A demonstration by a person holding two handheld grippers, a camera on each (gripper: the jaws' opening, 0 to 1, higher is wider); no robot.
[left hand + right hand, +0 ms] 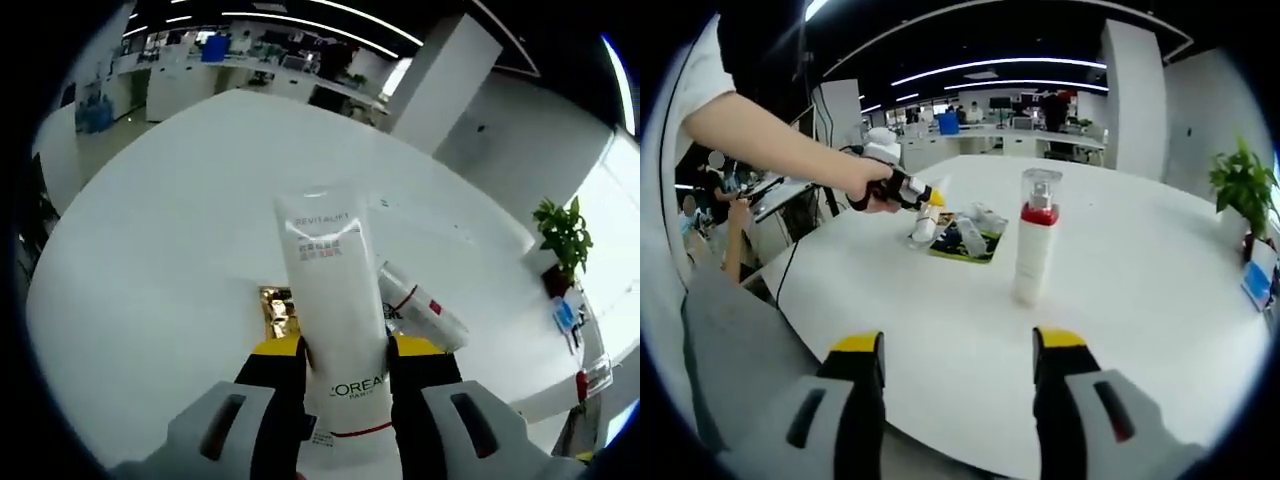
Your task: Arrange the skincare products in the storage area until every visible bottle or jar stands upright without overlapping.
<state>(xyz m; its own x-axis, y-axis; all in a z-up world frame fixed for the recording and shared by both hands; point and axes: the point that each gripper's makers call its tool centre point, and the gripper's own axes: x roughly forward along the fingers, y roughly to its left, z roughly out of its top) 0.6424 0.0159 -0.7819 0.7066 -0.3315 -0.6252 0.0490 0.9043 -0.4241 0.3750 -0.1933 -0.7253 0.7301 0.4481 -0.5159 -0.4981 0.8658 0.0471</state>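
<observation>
My left gripper (345, 355) is shut on a white L'Oréal tube (332, 290), which rises tilted between the jaws. Just behind it a white bottle with a red stripe (422, 306) lies on its side, and a gold item (277, 310) sits beside it on a yellow-edged tray (268, 348). In the right gripper view a hand holds the left gripper (912, 193) over that tray (985, 256), with the tube (925, 226) pointing down at it. A white bottle with a red band and clear cap (1034, 245) stands upright on the table, right of the tray. My right gripper (958, 362) is open with nothing between its jaws, well short of it.
The round white table (1120, 320) extends wide around the tray. A person's arm (780, 140) reaches in from the left. A potted plant (1240, 180) stands past the far right edge, and desks and people fill the room behind.
</observation>
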